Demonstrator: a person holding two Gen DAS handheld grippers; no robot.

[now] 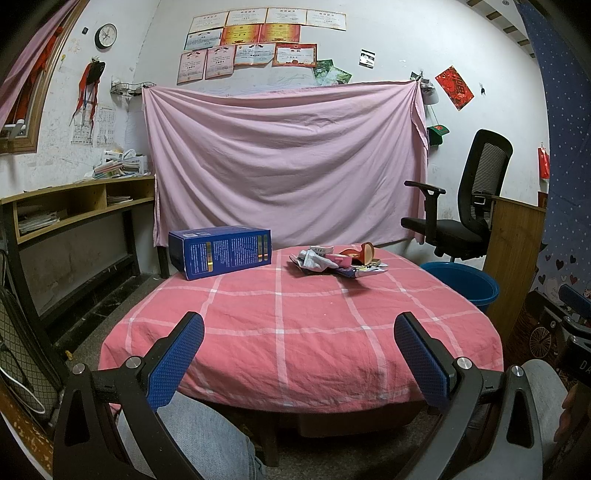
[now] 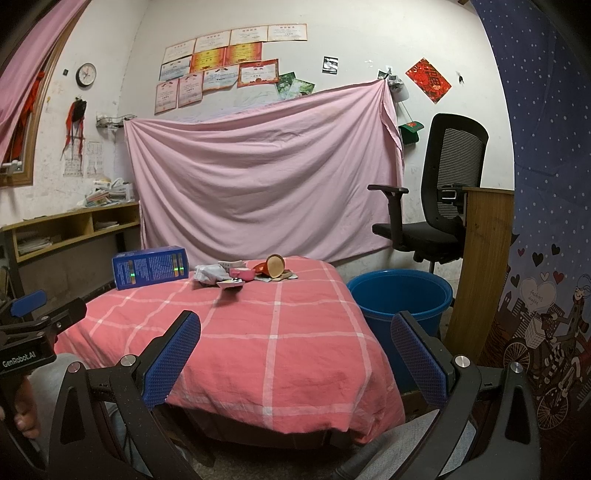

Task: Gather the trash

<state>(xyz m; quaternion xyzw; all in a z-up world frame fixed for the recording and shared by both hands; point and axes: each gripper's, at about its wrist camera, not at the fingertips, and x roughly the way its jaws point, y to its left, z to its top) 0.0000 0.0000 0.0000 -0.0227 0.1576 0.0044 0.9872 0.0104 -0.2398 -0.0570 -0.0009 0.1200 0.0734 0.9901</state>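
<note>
Indoors, 2 hand-held grippers hang low at the near edge of a tabletop point(image 1: 295, 332) draped in a pink checked cloth, each with its blue-padded fingers spread wide and nothing between them. The left hand-held gripper point(image 1: 299, 358) points straight across the cloth, above a grey trouser leg point(image 1: 199, 435), while the right hand-held gripper point(image 2: 295, 360) sits off to its right, angled toward the far side. At the far end of the tabletop lies the trash point(image 1: 334, 260), a loose heap of crumpled white paper, torn printed wrappers, a small pink piece and a tipped red-and-tan cup, all well apart from both tools. Just left of the heap, a dark blue box point(image 1: 220, 252) rests on its long side on the cloth. On the floor beside the tabletop's right edge stands a blue bucket point(image 2: 400, 299), open at the top; its contents cannot be made out. Behind the bucket are a black mesh office chair point(image 2: 439, 192) and a wooden panel point(image 2: 480, 273). Across the back wall hangs a pink sheet point(image 1: 288, 162), with rows of certificates point(image 1: 258, 40) pinned above it and a round clock point(image 1: 106, 35) to the left.
</note>
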